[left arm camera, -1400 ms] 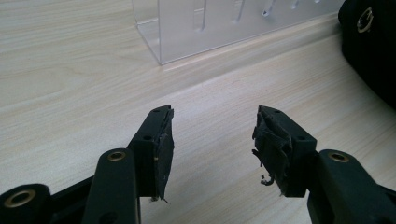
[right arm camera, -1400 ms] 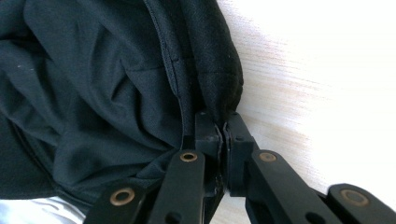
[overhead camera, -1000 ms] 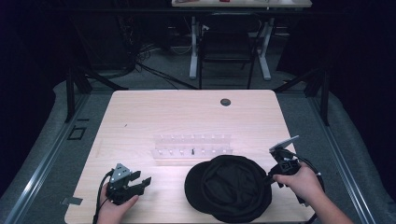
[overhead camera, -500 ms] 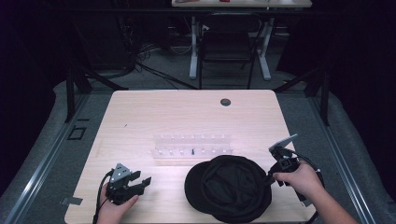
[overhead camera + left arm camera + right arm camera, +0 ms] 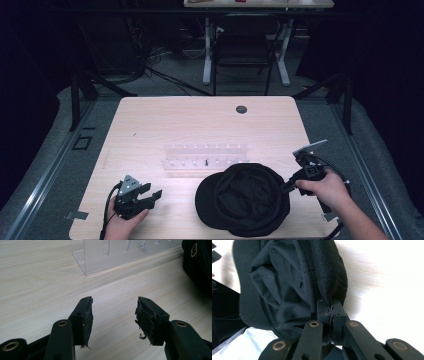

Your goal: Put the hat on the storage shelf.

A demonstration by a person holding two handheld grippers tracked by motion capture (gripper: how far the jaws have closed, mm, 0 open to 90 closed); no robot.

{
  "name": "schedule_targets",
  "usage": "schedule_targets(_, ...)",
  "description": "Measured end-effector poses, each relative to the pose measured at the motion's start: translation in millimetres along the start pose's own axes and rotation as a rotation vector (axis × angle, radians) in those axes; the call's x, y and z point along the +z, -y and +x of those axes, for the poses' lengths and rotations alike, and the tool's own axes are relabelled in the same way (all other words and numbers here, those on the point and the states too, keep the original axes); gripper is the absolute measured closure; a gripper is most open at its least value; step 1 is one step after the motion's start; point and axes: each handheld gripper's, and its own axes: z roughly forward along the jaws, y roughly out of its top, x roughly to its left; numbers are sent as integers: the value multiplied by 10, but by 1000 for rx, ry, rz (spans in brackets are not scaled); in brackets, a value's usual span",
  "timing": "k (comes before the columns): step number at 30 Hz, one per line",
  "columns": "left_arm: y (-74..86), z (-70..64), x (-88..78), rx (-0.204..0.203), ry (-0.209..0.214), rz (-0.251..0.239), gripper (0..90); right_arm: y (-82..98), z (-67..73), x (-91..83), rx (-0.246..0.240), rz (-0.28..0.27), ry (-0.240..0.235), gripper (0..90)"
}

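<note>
Right claw (image 5: 286,187), its jaws having just closed, now pinches the rim of the floppy black fabric cap (image 5: 243,199) at the high view's lower centre, ready for lifting, while the left claw (image 5: 152,196) rests open.

This looks like a lab or test room. A plain wooden table (image 5: 210,125) stands on grey floor with dark curtains all around it. Behind the table are loose cables (image 5: 150,60), a black chair (image 5: 243,52) and another desk (image 5: 257,4).
</note>
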Motion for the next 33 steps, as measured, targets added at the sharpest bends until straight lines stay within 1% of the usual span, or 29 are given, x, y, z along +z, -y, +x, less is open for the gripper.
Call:
schedule_targets(2,0,0,0,-1,0,1,467,0,18,-13,5,-9,-7,881)
schedule_targets(3,1,2,0,-1,-1,-1,466,-1,46,-46,1,-9,-15,881)
schedule_targets(5,1,2,-1,-1,0,-1,466,0,58,-63,-5,-9,-18,881)
schedule_targets(6,0,1,-3,-1,-1,0,466,6,76,-68,2,-25,-27,881)
schedule_targets(8,1,0,-4,-4,-1,-1,467,6,108,-101,3,-25,-30,880)
schedule_targets(9,1,0,-5,-4,-1,-2,466,7,138,-127,-3,-29,-35,880)
schedule_targets(10,1,0,-5,-4,-1,-2,466,7,138,-127,-3,-29,-35,880)
schedule_targets(11,2,-1,-5,-4,-1,-1,466,7,170,-157,-11,-33,-47,881)
schedule_targets(12,2,-1,-4,-4,-1,-2,467,6,188,-175,-15,-31,-58,881)
schedule_targets(13,2,-1,-4,-4,-1,-2,467,6,188,-175,-15,-31,-58,881)
schedule_targets(14,1,-1,-4,-4,0,-2,467,-2,203,-202,-29,-20,-63,881)
schedule_targets(15,1,0,-4,-3,-1,-3,466,3,234,-211,-24,-41,-68,880)
schedule_targets(18,1,1,-2,-2,0,-1,467,-2,286,-248,-31,-48,-91,880)
schedule_targets(21,2,0,-1,-5,0,-2,466,-9,326,-279,-36,-41,-104,880)
schedule_targets(22,2,0,-1,-5,0,-2,466,-8,345,-284,-32,-49,-109,880)
schedule_targets(23,2,0,-2,-4,0,-2,467,-14,356,-301,-45,-38,-112,881)
schedule_targets(26,1,1,-4,-3,-1,-3,467,-15,411,-325,-32,-53,-139,881)
schedule_targets(27,1,0,-4,-4,-1,-3,467,-19,424,-341,-38,-44,-149,881)
schedule_targets(28,1,0,-5,-4,0,-2,466,-17,447,-342,-35,-55,-162,881)
schedule_targets(30,1,0,-5,-3,-1,-2,467,-20,487,-362,-41,-54,-182,881)
schedule_targets(31,1,0,-5,-3,-1,-3,467,-28,497,-378,-58,-44,-193,881)
schedule_targets(32,1,0,-5,-4,-1,-3,467,-25,533,-381,-43,-59,-208,881)
schedule_targets(33,1,0,-5,-4,-1,-3,466,-29,545,-389,-48,-57,-220,882)
